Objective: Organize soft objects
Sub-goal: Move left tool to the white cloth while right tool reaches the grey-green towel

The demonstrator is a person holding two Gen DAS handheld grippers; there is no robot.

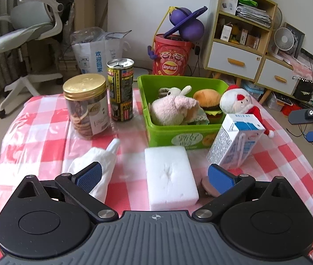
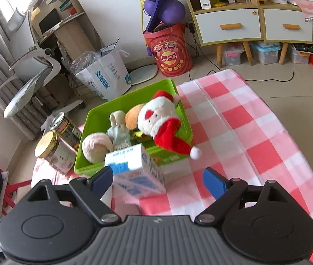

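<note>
- Green plastic bin [image 1: 156, 132] sits mid-table on red/white check cloth [image 1: 46, 114], holding soft toys: pink plush [image 1: 169, 110] at left, burger plush [image 1: 209, 103] to its right, a small knit doll [image 2: 118, 130] between them.
- Santa plush [image 2: 156, 119] lies over bin's right wall, head inside, red arm w/ white pompom hanging out over the near-right corner.
- White foam block [image 1: 169, 174] lies flat on cloth just near of bin, in front of left gripper [image 1: 154, 176]; not in bin.
- Crumpled white tissue [image 1: 103, 165] near-left of foam block, partly behind the gripper's left finger.
- Left gripper: jaws wide apart, nothing between pads; foam block lies beyond the gap, untouched.
- Right gripper [image 2: 158, 181]: jaws apart, nothing clamped. Milk carton [image 2: 134, 170] stands just ahead, close to the left pad; can't tell if touching.
- Carton stands tilted at bin's near-right corner, against its front wall.
- Cookie jar w/ gold lid [image 1: 85, 106] and tall can [image 1: 121, 90] stand side by side, left of bin.
- Small round brown item [image 1: 207, 185] just right of foam block, half hidden by a finger; can't ID.
</note>
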